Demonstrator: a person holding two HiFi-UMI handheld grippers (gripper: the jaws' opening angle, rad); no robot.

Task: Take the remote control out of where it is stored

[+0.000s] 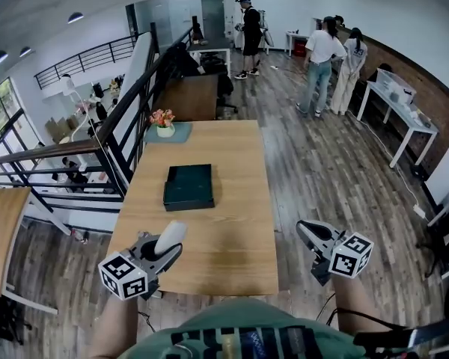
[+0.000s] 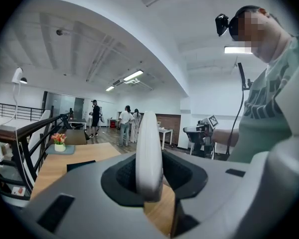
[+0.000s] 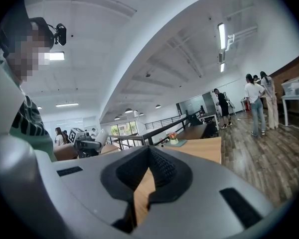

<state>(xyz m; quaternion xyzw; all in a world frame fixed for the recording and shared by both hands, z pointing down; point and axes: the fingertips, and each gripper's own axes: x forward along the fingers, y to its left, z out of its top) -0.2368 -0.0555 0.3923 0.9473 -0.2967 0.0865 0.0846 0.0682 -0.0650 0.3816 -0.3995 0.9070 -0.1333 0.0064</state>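
Note:
A slim white remote control [image 1: 170, 238] stands edge-on between the jaws of my left gripper [image 1: 165, 256], which is shut on it over the near left part of the wooden table [image 1: 232, 223]. In the left gripper view the remote [image 2: 149, 153] rises upright out of the left gripper [image 2: 149, 178]. A dark green flat box [image 1: 188, 187] lies closed at the table's middle, apart from both grippers. My right gripper [image 1: 307, 230] hovers off the table's near right edge. Its jaws meet with nothing between them in the right gripper view [image 3: 149, 156].
A small pot of flowers [image 1: 163, 120] sits on a teal mat at the table's far left corner. A black railing [image 1: 127, 118] runs along the table's left side. Several people stand at the far end, near a white side table [image 1: 401, 107].

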